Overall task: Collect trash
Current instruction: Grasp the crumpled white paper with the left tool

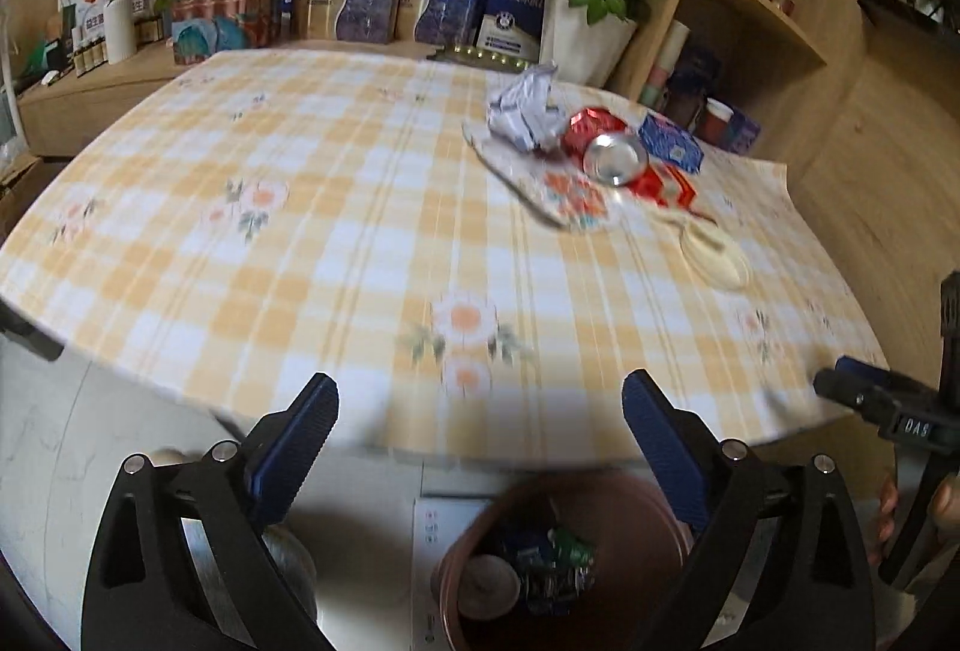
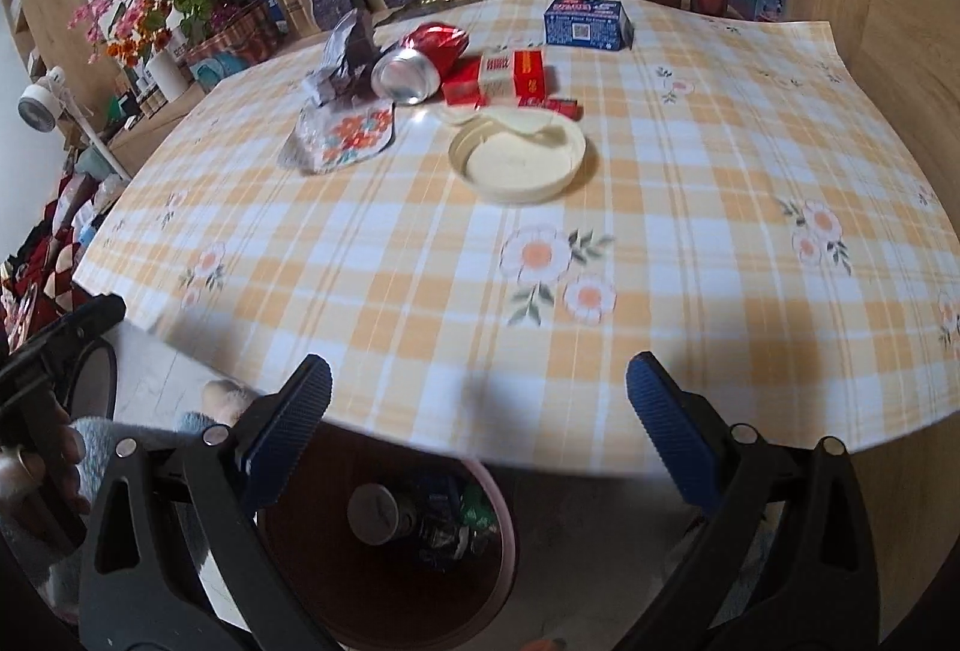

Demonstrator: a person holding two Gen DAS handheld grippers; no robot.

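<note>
We hold both grippers above a brown bin (image 2: 384, 549) on the floor at the table's near edge. The left gripper (image 1: 480, 429) and right gripper (image 2: 480, 411) gape wide, grasping nothing. The bin already holds scraps. Beyond it on the table (image 2: 660, 291) wait a crushed red can (image 2: 420, 63), crumpled wrapper (image 2: 345, 57), round lid (image 2: 516, 165) and blue box (image 2: 588, 24). We judge a drop done; next, reach for the lid.

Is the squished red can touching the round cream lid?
Apart. In the right wrist view, a strip of checked tablecloth shows between the red can and the cream lid.
</note>
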